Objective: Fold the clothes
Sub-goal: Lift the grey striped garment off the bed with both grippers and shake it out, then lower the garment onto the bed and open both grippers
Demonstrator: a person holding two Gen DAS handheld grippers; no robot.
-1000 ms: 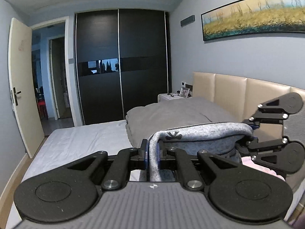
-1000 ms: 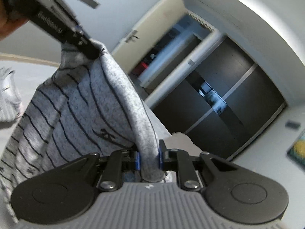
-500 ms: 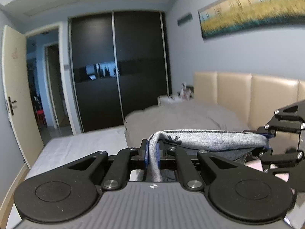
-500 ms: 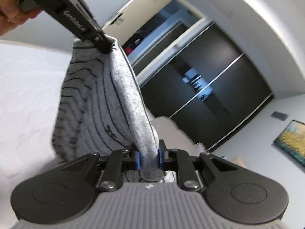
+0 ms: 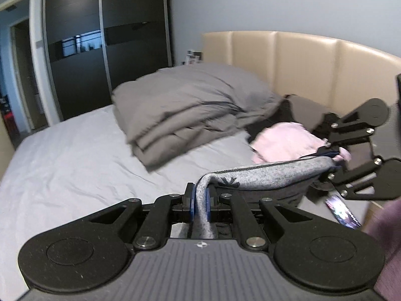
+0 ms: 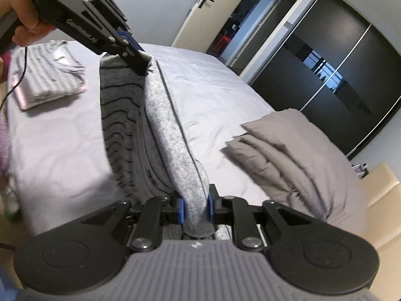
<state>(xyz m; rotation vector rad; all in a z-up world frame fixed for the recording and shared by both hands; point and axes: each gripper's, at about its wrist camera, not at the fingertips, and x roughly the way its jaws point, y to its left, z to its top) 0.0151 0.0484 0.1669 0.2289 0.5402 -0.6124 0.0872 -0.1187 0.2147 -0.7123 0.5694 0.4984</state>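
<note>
Bedroom with a pale grey bed sheet [image 6: 213,95]: grey striped knit garment coming down toward it, stretched between two claws.

Compared with a moment ago, when the dark wardrobe and wall filled both views, the cameras now look down on the mattress, so the grey striped knit garment [image 6: 160,125] has been lowered and hangs just above the sheet. The left gripper [image 5: 199,200] is clenched on one end of its top edge, the right gripper [image 6: 195,209] grasping the other end, cloth bunched between the blue pads. A folded grey duvet [image 5: 185,105] lies far on the bed, a pink cloth [image 5: 285,140] beside it near the beige headboard [image 5: 300,57], and a folded striped garment [image 6: 47,75] sits at the far left in the right view. Judged from this, laying the piece flat comes next, ahead of any fold.
</note>
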